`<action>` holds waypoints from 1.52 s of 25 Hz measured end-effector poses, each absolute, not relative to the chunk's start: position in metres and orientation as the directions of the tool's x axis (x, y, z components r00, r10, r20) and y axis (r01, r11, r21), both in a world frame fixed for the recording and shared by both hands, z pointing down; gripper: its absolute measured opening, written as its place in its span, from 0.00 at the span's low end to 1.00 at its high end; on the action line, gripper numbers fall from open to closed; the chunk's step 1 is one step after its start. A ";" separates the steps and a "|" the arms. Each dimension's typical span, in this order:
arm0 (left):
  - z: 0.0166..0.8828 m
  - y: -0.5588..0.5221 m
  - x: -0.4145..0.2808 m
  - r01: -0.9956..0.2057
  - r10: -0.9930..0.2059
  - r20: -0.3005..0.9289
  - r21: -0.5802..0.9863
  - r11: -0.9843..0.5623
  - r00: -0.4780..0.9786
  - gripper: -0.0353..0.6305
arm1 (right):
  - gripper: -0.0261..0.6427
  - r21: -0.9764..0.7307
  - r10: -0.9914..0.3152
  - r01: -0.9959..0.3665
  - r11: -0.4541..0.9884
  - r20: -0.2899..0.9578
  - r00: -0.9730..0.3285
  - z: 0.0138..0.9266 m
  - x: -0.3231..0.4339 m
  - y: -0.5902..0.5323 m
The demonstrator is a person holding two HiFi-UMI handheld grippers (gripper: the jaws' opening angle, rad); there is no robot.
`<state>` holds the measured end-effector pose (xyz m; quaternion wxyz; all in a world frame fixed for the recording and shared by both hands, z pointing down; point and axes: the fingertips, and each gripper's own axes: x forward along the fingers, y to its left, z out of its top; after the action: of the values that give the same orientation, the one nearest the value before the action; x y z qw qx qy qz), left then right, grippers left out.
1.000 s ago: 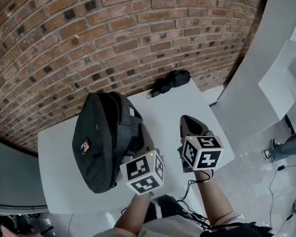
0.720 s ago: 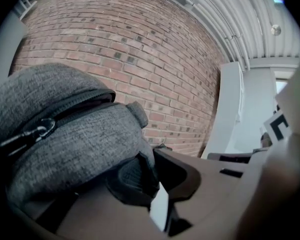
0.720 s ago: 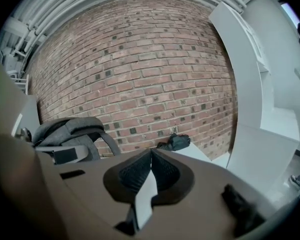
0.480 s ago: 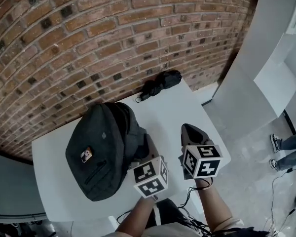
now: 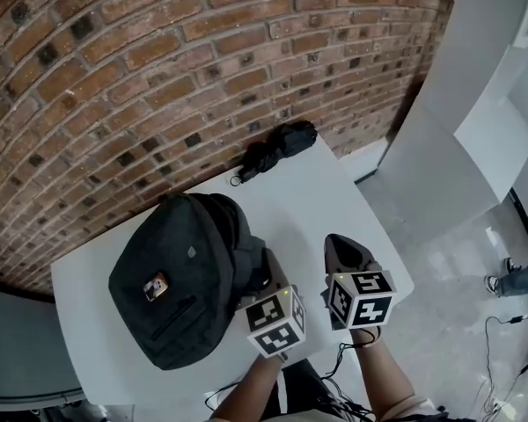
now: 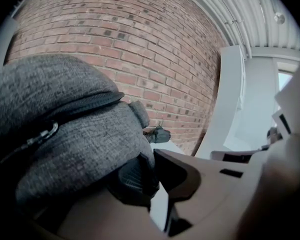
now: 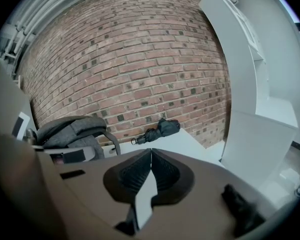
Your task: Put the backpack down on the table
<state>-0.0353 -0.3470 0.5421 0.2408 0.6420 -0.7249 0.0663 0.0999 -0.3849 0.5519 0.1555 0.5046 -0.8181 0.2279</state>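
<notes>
A dark grey backpack (image 5: 180,280) rests on the left half of the white table (image 5: 308,200), with a small patch on its front. My left gripper (image 5: 266,272) is at its right side, shut on a bit of its grey fabric (image 6: 65,114). In the left gripper view the cloth bulges over the left jaw and hides what is pinched at the left gripper (image 6: 152,170). My right gripper (image 5: 339,240) hovers over the table's right part, apart from the bag. In the right gripper view the right gripper (image 7: 151,156) is shut with nothing in it, and the backpack (image 7: 72,129) stands to its left.
A folded black umbrella (image 5: 273,148) lies at the table's far edge against the brick wall (image 5: 158,60). A white pillar (image 5: 449,130) stands right of the table. On the floor at the right are cables and a person's shoe (image 5: 497,284).
The backpack has sunk toward the tabletop together with my left gripper. My right gripper has come down too, still shut and empty.
</notes>
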 end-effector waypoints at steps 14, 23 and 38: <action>0.611 -0.361 -0.006 -0.958 -0.857 0.512 0.217 0.189 -0.053 0.11 | 0.08 -0.217 -0.732 -0.921 0.324 0.558 -0.389 0.610 0.142 -0.382; 0.641 -0.369 0.003 -0.956 -0.839 0.542 0.219 0.197 -0.049 0.12 | 0.08 -0.233 -0.714 -0.927 0.294 0.591 -0.375 0.640 0.151 -0.373; 0.673 -0.368 0.020 -0.945 -0.805 0.594 0.262 0.194 0.000 0.18 | 0.08 -0.237 -0.704 -0.929 0.284 0.606 -0.370 0.662 0.159 -0.368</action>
<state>0.0201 -0.3684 0.6729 0.3290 0.6258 -0.6991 0.1068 0.1591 -0.3679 0.6623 0.1970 0.5258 -0.7766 0.2857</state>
